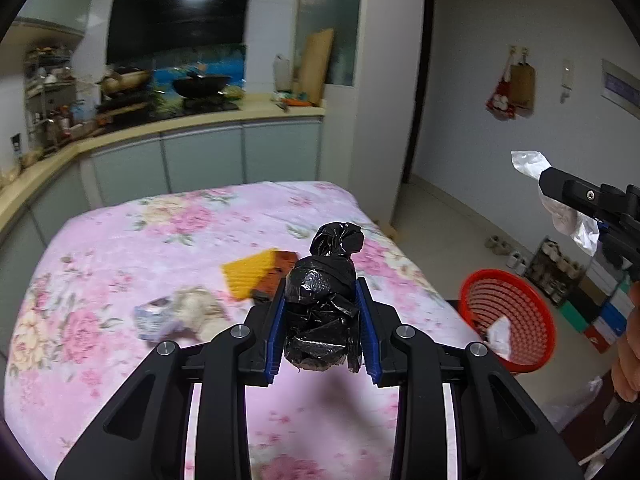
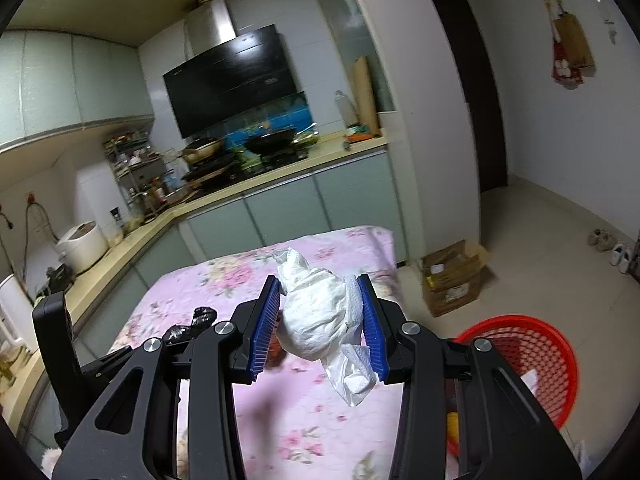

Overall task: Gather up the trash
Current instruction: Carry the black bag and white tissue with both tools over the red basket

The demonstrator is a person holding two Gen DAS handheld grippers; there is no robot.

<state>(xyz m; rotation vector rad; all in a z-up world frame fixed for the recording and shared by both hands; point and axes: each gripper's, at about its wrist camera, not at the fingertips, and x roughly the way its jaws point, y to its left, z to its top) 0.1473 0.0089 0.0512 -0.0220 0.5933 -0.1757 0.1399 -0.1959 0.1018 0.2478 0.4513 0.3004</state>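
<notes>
In the left wrist view, a counter [image 1: 168, 124] with a wok [image 1: 202, 85] runs across the upper left of the frame, under a black hood [image 1: 176, 16]. Below it a table in a pink floral cloth [image 1: 120, 248] fills the middle and lower left. On the cloth, left of centre, lies a crumpled wrapper [image 1: 154, 318] touching a beige wad [image 1: 198, 306]; just right of them sits a yellow ridged piece [image 1: 250, 274] against a brown block [image 1: 286, 262]. At centre the left gripper [image 1: 320, 312] has its jaws partly closed on a black bag [image 1: 320, 300], the 2 blue pads pressing its sides, its knotted top sticking up above the fingertips. At lower right a red basket [image 1: 510, 320] stands beside the table edge with a white scrap [image 1: 500, 338] inside. At the right edge the right gripper [image 1: 584, 204] holds a white wad [image 1: 532, 164], with a hand [image 1: 630, 348] below it.

In the right wrist view, a rice cooker [image 2: 82, 246] sits on the counter at the left edge. The black bag [image 2: 192, 324] shows at lower left, behind the gripper frame. At centre the right gripper [image 2: 320, 320] has its jaws partly closed on the white wad [image 2: 320, 312], which hangs above the cloth [image 2: 304, 420], a loose tail drooping below the pads. A cardboard box [image 2: 454, 276] stands on the floor at right, and the red basket [image 2: 532, 360] sits at lower right.
</notes>
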